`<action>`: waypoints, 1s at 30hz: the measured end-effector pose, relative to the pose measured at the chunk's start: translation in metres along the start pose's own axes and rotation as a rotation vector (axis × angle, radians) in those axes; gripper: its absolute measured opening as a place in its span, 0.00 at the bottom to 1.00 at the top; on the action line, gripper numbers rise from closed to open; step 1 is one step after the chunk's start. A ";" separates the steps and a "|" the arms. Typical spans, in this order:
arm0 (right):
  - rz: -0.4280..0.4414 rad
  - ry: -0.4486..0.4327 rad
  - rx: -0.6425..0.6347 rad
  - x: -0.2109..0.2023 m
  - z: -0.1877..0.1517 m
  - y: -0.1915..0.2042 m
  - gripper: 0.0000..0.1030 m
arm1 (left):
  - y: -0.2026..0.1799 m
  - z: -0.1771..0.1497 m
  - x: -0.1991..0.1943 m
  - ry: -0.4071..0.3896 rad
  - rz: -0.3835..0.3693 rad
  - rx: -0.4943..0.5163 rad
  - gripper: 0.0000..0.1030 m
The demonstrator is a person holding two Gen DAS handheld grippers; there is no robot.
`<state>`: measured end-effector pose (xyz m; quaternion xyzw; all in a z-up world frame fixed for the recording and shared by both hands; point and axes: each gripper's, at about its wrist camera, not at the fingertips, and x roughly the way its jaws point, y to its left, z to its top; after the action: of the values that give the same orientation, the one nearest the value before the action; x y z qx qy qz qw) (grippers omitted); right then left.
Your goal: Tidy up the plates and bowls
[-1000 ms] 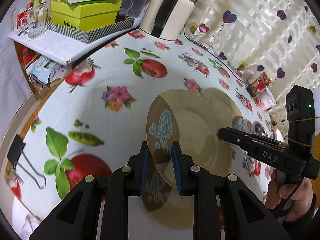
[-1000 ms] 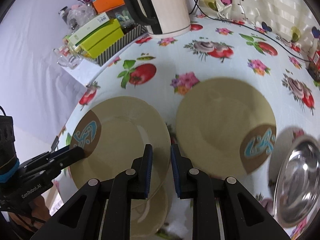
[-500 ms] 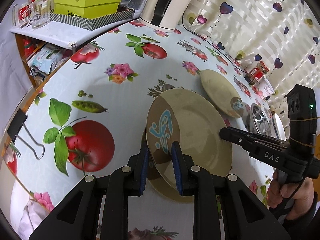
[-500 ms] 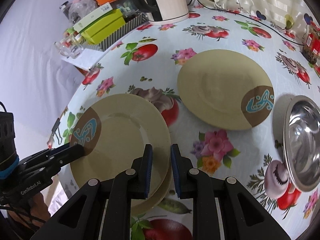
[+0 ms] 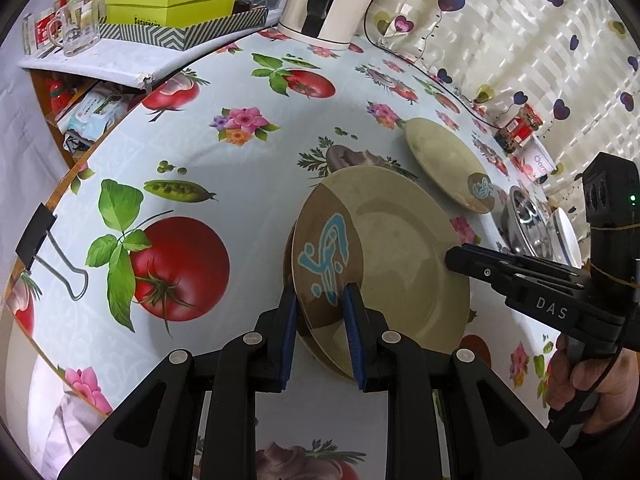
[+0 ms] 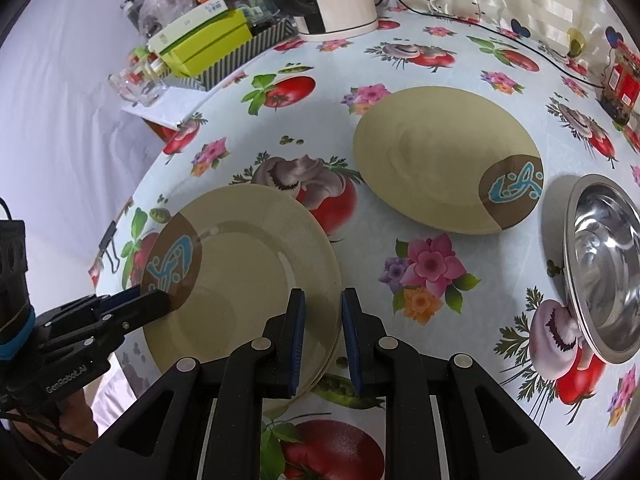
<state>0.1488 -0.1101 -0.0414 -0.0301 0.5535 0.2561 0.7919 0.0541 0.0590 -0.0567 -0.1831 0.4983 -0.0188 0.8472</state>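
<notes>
Gripping: left gripper [image 5: 319, 330] and right gripper [image 6: 322, 334] jaws clamped opposite rims of the top plate [image 5: 384, 256].
Change: it had descended onto a lower plate [image 6: 334, 344] on the worktop [image 5: 240, 184].
Orientation: round, near-flat, brown patch toward left gripper.

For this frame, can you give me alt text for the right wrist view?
The right tongs grip the near rim of a beige plate stacked on another, while the left tongs hold its opposite edge. Beyond lie a second beige plate and a steel bowl on a vegetable-print tablecloth.
</notes>
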 end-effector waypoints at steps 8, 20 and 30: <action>-0.010 -0.003 -0.018 0.001 0.000 0.002 0.19 | -0.003 -0.001 0.001 -0.001 0.022 0.023 0.23; -0.024 -0.016 -0.028 -0.001 -0.004 -0.001 0.25 | -0.002 -0.001 -0.003 -0.027 0.055 0.046 0.24; -0.028 -0.060 -0.045 -0.019 -0.013 0.005 0.29 | -0.008 -0.003 -0.015 -0.063 0.061 0.059 0.24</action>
<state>0.1306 -0.1175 -0.0284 -0.0481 0.5231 0.2583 0.8107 0.0456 0.0536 -0.0427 -0.1432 0.4759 -0.0021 0.8678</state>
